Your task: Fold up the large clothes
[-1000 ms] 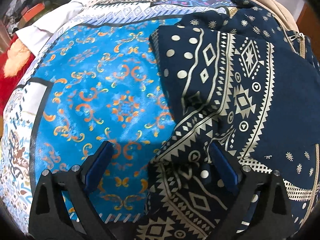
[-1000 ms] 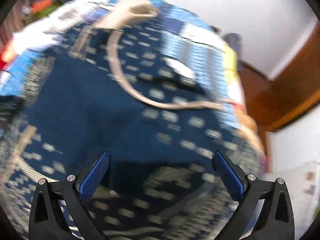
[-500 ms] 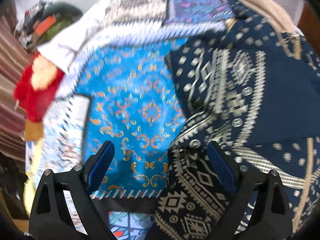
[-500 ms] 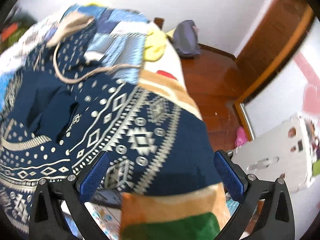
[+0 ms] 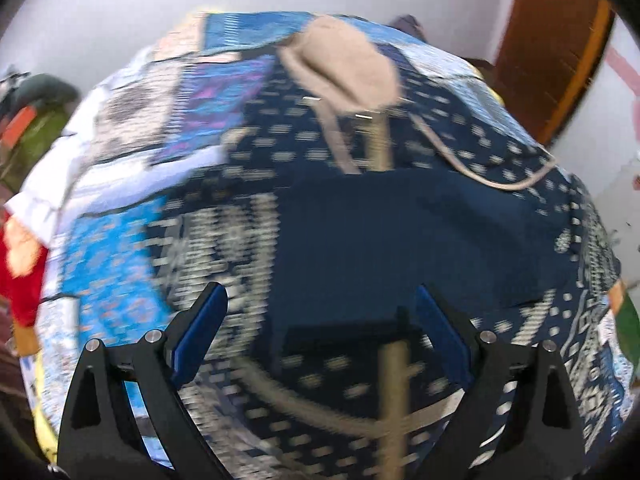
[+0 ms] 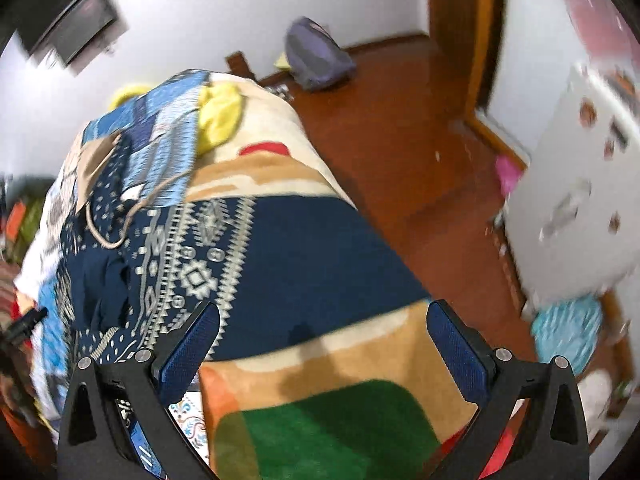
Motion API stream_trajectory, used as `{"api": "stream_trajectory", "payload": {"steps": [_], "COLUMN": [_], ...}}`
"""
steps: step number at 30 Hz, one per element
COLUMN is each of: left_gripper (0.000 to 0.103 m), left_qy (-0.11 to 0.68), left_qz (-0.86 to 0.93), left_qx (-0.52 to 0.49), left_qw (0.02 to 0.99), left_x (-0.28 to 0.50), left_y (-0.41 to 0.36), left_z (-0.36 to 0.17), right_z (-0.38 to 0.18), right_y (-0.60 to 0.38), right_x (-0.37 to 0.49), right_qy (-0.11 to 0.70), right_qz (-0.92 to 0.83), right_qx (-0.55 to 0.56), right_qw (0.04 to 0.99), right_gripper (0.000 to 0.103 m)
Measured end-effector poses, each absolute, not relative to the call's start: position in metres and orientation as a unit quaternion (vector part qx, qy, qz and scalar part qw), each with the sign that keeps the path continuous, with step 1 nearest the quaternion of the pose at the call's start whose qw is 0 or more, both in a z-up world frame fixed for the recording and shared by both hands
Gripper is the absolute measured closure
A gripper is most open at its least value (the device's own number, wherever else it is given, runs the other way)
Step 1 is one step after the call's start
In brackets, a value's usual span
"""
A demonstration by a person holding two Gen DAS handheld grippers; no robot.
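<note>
Clothing (image 5: 400, 232) lying half-folded on the bed (image 6: 360, 360) is risking bunching, since both released claws, left claw (image 5: 320, 340) and right claw (image 6: 324, 344), are gripping nothing.

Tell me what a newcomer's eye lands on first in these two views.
The navy garment with pale geometric print dominates, spread across the bed; its tan hood lies at the far end. The left gripper hangs open above it, and the right gripper is open over its near edge, where a tan and green blanket shows. Beyond the bed, the reddish wooden floor with a grey-purple bag stands out.
</note>
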State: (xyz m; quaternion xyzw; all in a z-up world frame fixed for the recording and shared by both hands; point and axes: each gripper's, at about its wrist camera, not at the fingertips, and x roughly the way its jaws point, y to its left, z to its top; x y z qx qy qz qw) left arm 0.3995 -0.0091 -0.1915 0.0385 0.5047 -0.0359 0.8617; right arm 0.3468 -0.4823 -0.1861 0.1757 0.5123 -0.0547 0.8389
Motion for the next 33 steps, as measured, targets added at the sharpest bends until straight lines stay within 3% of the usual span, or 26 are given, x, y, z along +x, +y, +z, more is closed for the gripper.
{"api": "stream_trajectory", "payload": {"steps": [5, 8, 14, 17, 18, 19, 22, 25, 33], "left_gripper": [0.008, 0.005, 0.0, 0.0, 0.0, 0.0, 0.0, 0.0, 0.0], "left_qy": [0.527, 0.528, 0.531, 0.538, 0.538, 0.538, 0.529, 0.509, 0.456], "left_qz": [-0.054, -0.05, -0.058, -0.061, -0.059, -0.057, -0.046, -0.038, -0.02], "left_qx": [0.067, 0.065, 0.017, -0.01, -0.012, -0.011, 0.01, 0.037, 0.038], "left_qw": [0.845, 0.845, 0.845, 0.841, 0.84, 0.841, 0.848, 0.859, 0.889], "left_x": [0.419, 0.423, 0.428, 0.428, 0.428, 0.426, 0.417, 0.403, 0.373], "left_y": [-0.053, -0.064, -0.054, -0.046, -0.045, -0.044, -0.044, -0.041, 0.0], "left_z": [-0.227, -0.242, -0.247, -0.249, -0.249, -0.248, -0.24, -0.222, -0.173], "right_z": [-0.238, -0.266, -0.287, -0.29, -0.291, -0.291, -0.279, -0.254, -0.12], "right_y": [-0.511, -0.517, -0.516, -0.518, -0.519, -0.519, -0.52, -0.512, -0.418], "right_x": [0.349, 0.358, 0.385, 0.4, 0.404, 0.408, 0.416, 0.418, 0.42], "right_qy": [0.538, 0.546, 0.527, 0.516, 0.513, 0.511, 0.503, 0.481, 0.392], "right_qz": [-0.049, -0.041, -0.057, -0.079, -0.088, -0.099, -0.115, -0.101, 0.015], "right_qx": [0.295, 0.35, 0.369, 0.375, 0.378, 0.377, 0.364, 0.358, 0.272], "right_qw": [0.788, 0.76, 0.763, 0.766, 0.766, 0.766, 0.776, 0.794, 0.879], "right_gripper": [0.0, 0.01, 0.015, 0.028, 0.038, 0.056, 0.087, 0.093, 0.094]}}
